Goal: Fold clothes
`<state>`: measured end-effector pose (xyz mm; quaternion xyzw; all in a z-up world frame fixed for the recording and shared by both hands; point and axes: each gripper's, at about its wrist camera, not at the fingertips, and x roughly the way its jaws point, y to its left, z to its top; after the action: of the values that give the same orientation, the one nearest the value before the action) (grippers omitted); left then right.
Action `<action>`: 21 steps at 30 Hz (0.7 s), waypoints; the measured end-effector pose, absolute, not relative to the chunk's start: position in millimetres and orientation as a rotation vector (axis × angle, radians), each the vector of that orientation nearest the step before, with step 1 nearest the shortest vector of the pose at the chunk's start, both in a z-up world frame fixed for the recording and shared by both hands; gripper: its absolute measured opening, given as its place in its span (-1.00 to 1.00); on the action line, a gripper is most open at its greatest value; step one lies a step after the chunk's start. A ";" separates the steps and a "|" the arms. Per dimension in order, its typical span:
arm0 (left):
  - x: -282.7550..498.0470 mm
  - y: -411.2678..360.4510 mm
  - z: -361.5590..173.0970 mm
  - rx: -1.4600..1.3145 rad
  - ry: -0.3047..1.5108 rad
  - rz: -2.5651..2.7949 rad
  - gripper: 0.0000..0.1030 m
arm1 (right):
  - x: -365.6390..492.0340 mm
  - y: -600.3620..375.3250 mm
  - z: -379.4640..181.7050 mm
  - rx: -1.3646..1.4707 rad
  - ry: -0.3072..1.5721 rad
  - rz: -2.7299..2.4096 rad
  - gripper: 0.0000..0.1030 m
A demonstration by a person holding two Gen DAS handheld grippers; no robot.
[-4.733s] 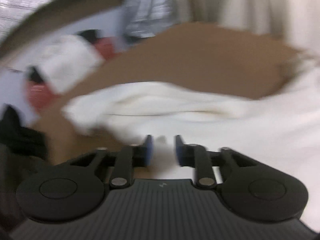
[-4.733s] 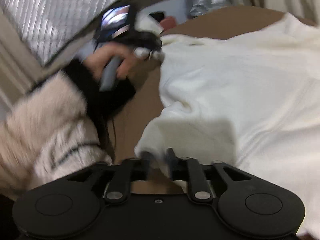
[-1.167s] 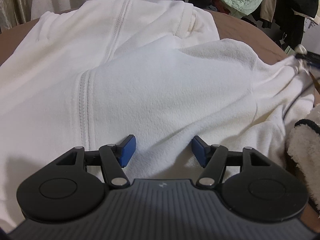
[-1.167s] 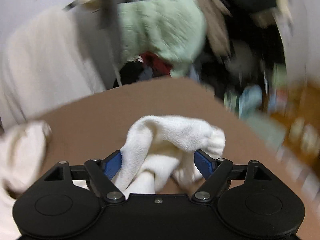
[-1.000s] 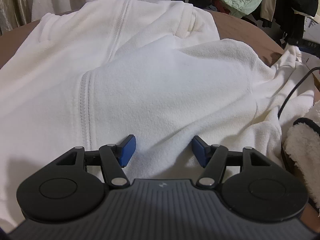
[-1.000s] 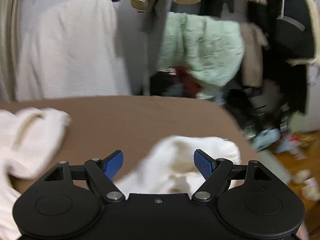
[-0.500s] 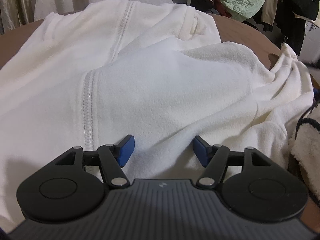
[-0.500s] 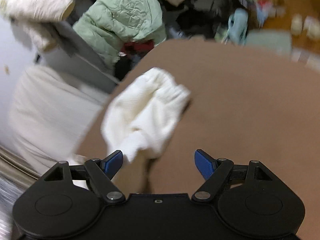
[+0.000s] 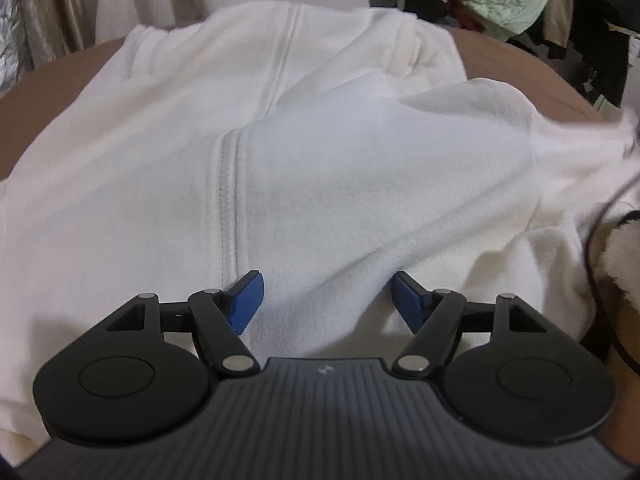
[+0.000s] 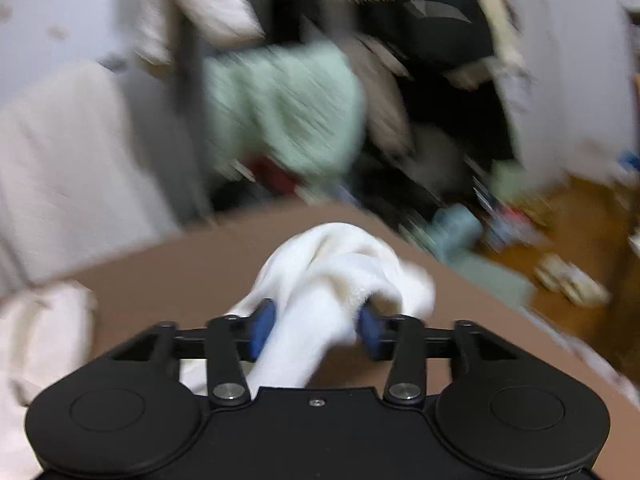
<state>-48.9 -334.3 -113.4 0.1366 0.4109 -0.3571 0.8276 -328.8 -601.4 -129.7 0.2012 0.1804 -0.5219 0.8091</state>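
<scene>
A white fleece jacket (image 9: pixel 320 160) lies spread on the brown table (image 9: pixel 520 60), its zip seam (image 9: pixel 228 200) running away from me. My left gripper (image 9: pixel 327 300) hovers low over the jacket's front. Its jaws are opening, and the blue pads stand apart over a fold without pinching it. In the blurred right wrist view, the jacket's bunched sleeve end (image 10: pixel 332 272) sits between the pads of my right gripper (image 10: pixel 315 330). Those jaws are closing, and both pads touch the cloth. The sleeve stretches off to the right edge of the left wrist view.
A person's fluffy sleeve (image 9: pixel 624 264) and a thin black cable (image 9: pixel 592 248) are at the right. Beyond the table's far edge (image 10: pixel 180 272) hang a green quilted garment (image 10: pixel 280 112) and dark clothes. Clutter covers the floor (image 10: pixel 568 276).
The right gripper swung back onto the sleeve end and its wide jaws narrowed around the cloth. The left gripper stayed over the jacket, its jaws a little wider. The sleeve stretched rightward.
</scene>
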 end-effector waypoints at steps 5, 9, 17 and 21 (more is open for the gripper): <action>-54.1 -332.6 -107.4 0.285 0.865 -0.746 0.37 | -355.0 -616.4 -137.1 0.557 0.440 -1.163 0.01; -58.3 -326.6 -103.2 0.268 0.863 -0.728 0.37 | -336.8 -609.2 -99.7 0.572 0.432 -1.047 0.02; -57.9 -306.9 -100.7 0.291 0.918 -0.619 0.43 | -235.0 -560.8 0.3 0.710 0.376 -0.597 0.11; -70.9 -287.1 -94.4 0.248 0.905 -0.663 0.43 | -157.2 -499.8 47.7 0.678 0.414 -0.297 0.13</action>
<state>-70.9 -287.1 -94.4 0.1171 0.4280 -0.3135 0.8396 -157.2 -499.8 47.7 0.3288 0.2009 -0.1440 0.9115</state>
